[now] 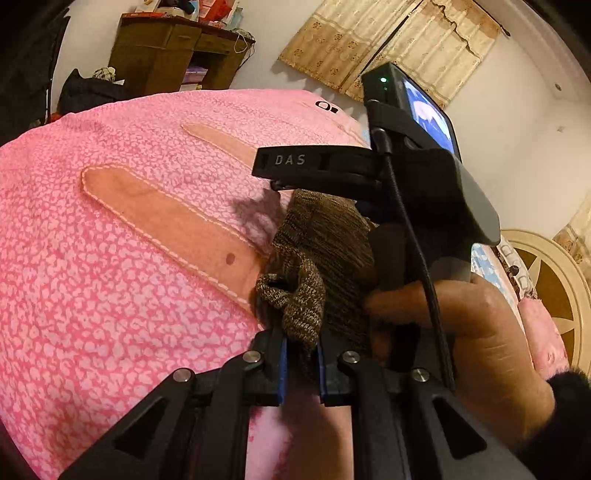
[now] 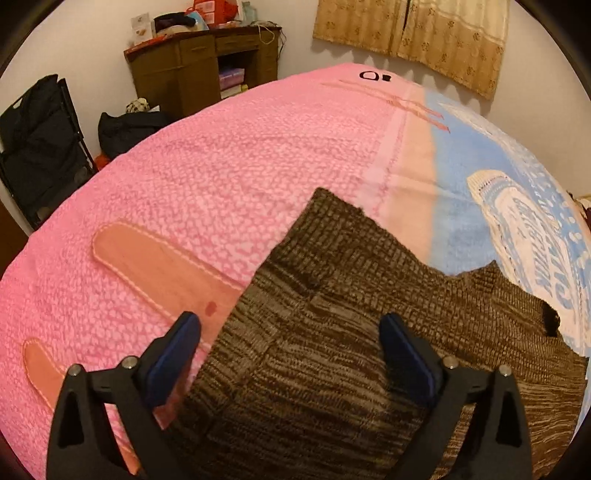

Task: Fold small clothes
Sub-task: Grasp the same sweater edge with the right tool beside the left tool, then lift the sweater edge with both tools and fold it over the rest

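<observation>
Two tongs on one brown knit garment (image 2: 351, 332), and the fold looks barely begun. The garment lies spread on the pink bedspread (image 2: 221, 177), reaching over onto the blue printed blanket (image 2: 480, 155) on the right side of the bed. The left tongs (image 1: 301, 354) are pinched narrow on a bunched corner of the knit, fabric squeezed between the blue pads, so that corner is held. The right tongs (image 2: 291, 354) stand wide with nothing gripped, hovering over the near part of the garment, one finger above the pink cover and the other above the knit. In the left view the right hand (image 1: 461, 325) and its handle sit just beside the held corner, pretty crowded there.

My guess on progress: most of it is left, the cloth mostly flat, no clean crease showing. Far edge of the knit is well inside the bed, lots of bare bedspread to the left and far side to lay a fold onto. The wooden desk (image 2: 207, 55) and curtains (image 2: 424, 33) are well apart, no worry
</observation>
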Available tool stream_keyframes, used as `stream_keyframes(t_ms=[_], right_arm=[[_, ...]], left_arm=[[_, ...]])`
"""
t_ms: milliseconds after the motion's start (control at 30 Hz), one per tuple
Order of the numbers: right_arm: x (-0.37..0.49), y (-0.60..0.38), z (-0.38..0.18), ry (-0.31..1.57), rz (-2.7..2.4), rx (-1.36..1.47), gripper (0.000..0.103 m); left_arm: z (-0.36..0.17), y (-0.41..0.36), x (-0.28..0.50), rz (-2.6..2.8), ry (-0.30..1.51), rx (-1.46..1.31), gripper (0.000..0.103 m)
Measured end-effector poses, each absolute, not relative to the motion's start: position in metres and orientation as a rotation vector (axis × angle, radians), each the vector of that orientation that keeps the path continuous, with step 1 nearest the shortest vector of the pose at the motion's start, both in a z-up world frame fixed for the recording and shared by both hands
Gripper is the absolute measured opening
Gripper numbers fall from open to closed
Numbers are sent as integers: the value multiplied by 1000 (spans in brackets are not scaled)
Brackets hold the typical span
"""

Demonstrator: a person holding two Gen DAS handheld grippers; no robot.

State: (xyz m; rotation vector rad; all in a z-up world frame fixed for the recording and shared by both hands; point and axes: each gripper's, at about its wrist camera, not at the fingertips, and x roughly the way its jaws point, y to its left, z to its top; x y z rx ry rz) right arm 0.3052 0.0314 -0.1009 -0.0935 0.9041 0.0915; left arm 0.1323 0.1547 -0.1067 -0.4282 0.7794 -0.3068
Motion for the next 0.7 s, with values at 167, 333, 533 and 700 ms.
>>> stream_keyframes(t_ms=[167,333,533,700], right_arm=[[301,29,-100,882,79,-100,86],[292,27,-98,856,47,-114,70],[295,29,-98,848,41,-116,68],[294,32,-96,842,36,-128,65]], left_arm=[[-107,158,136,-311,778,-428,12],[-107,157,141,-307,774,-424,12],[-106,155,142,-308,774,-425,12],[-111,152,145,-307,772,-423,12]])
